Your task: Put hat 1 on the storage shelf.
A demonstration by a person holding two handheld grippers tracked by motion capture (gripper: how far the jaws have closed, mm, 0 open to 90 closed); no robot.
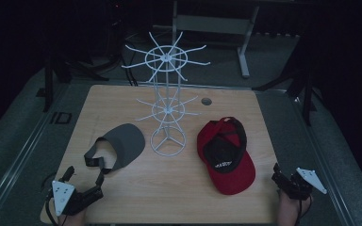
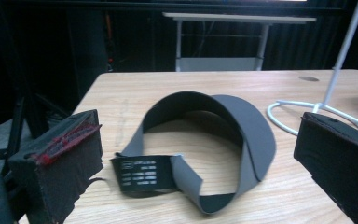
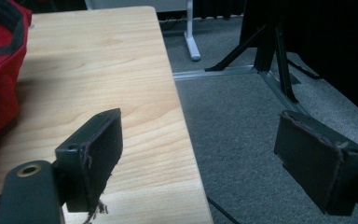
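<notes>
We held both the left gripper [image 1: 86, 181] and right gripper [image 1: 279, 175] open; the grey visor [image 2: 205, 140] at 12 o'clock wanted a strap-first pinch.

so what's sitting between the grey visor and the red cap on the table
The base ring of the white wire rack stands between the grey visor and the red cap, seen in the high view.

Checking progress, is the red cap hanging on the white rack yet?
No, the red cap lies upside down on the table, right of the white rack.
</notes>
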